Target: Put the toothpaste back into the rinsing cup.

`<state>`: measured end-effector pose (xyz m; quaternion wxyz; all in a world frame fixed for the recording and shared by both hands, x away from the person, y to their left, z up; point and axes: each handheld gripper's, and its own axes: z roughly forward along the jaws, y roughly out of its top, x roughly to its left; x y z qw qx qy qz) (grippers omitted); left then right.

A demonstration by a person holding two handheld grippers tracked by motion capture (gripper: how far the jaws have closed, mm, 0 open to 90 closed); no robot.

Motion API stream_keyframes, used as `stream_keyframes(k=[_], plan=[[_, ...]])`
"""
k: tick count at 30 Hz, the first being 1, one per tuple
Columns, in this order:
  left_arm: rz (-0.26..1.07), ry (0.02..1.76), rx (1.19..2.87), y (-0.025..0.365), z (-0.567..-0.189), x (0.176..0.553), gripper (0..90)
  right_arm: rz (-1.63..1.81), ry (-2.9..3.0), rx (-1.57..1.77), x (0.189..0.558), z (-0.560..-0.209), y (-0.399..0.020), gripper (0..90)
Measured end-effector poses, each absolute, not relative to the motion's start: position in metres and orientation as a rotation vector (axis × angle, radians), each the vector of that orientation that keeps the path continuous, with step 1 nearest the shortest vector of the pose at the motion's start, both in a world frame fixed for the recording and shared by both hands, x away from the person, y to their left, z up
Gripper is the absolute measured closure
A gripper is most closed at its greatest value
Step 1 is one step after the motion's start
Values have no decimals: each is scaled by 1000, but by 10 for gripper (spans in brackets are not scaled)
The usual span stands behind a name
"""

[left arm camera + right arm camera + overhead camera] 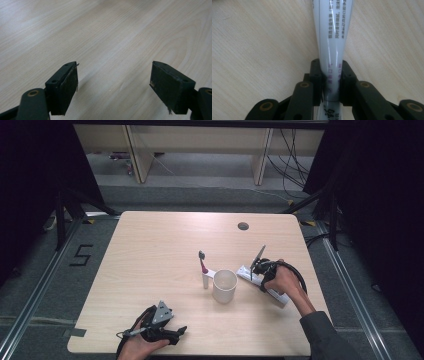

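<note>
The long white plastic toothpaste tube (331, 50) is clamped by the right gripper (331, 85) — its long axis running straight ahead between the jaws, low over the light wooden table (150, 260), just right of the white cup (224, 285). The left gripper (113, 82) is held apart — idle.

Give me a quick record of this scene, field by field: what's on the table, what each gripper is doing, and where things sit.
surface: light wooden table
right gripper: shut on the white tube, gripping it near one end
white tube: lying on the table, right of the cup
left gripper: open, nothing between its jaws, at the near left edge
white cup: upright, mid-table
toothbrush: just left of the cup, standing upright
</note>
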<state>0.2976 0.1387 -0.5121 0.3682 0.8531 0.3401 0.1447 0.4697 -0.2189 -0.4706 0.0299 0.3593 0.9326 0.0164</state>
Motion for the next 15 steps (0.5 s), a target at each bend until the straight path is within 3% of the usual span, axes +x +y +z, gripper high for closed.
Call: stream_keyframes(k=[15], plan=[[371,882,2184,138,-513,298,218,237,2841,1097,470,-457,-234,774]])
